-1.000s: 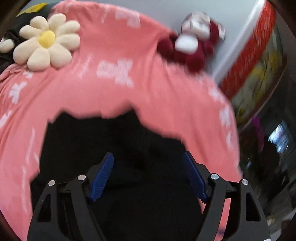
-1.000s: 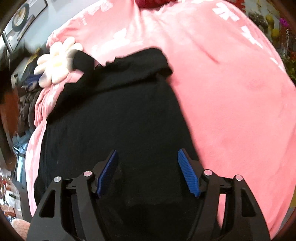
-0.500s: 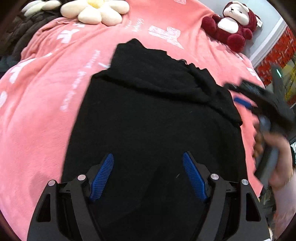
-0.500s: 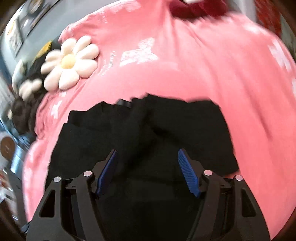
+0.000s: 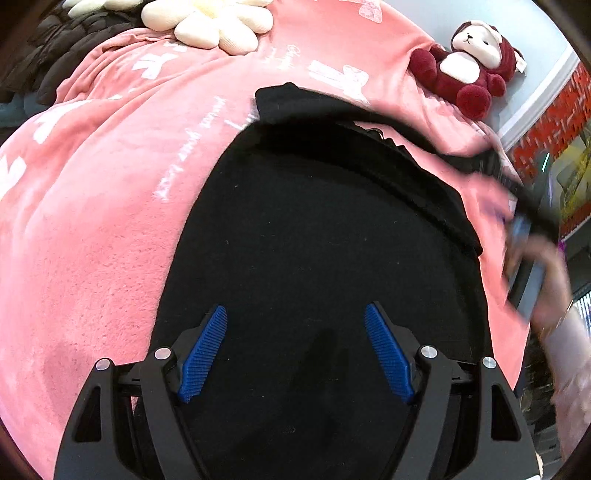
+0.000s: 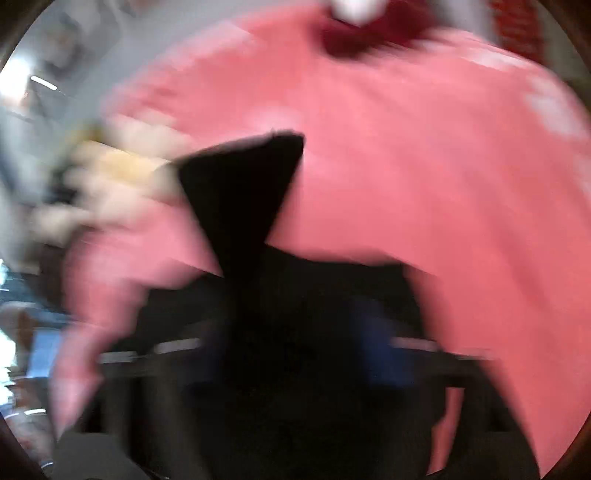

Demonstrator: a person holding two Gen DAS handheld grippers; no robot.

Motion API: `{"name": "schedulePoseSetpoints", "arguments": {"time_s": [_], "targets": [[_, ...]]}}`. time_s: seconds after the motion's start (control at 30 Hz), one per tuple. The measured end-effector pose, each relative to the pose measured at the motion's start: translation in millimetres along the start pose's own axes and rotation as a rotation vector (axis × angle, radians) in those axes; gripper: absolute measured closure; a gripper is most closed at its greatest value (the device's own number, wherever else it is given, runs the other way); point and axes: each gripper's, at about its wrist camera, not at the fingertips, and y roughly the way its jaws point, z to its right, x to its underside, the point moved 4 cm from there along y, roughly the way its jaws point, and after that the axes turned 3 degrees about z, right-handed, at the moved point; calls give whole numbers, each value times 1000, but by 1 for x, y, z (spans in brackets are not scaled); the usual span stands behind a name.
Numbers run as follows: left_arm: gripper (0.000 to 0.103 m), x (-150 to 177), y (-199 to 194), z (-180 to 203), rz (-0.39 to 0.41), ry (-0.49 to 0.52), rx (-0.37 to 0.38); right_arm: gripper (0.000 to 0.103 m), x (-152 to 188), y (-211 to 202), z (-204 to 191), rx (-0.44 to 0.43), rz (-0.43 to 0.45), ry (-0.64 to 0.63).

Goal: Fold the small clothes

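Note:
A black garment point(image 5: 325, 240) lies spread on a pink blanket point(image 5: 92, 221). Its far part is folded over on itself. My left gripper point(image 5: 295, 350) is open and empty, low over the garment's near part. The right wrist view is heavily blurred. There a strip of the black garment point(image 6: 243, 192) stretches from the far blanket toward my right gripper point(image 6: 295, 350). The jaws are smeared, so I cannot tell their state. The right gripper also shows blurred in the left wrist view point(image 5: 524, 229) at the garment's right edge, held by a hand.
A cream flower cushion point(image 5: 214, 22) lies at the blanket's far left. A red and white plush toy point(image 5: 469, 62) sits at the far right by the wall. Dark bedding point(image 5: 55, 55) lies off the left edge. Shelves and clutter stand to the right.
The left gripper has edged closer over the garment and stays open. The right gripper has moved fast, and a strip of the garment now stretches toward it.

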Motion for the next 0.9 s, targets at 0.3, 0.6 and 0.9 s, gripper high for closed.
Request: {"name": "schedulePoseSetpoints", "arguments": {"time_s": [0.3,0.6,0.9], "targets": [[28,8,-2,7,-1,42,-34,31,2,-2,30,-162,-40,212],[28,7,3,8,-6,63,-53,95,-39,-3,-9,-161,53,52],[27,-9,-2,4,16,8,-27,85,20,-19,59,-19,-41,50]]}}
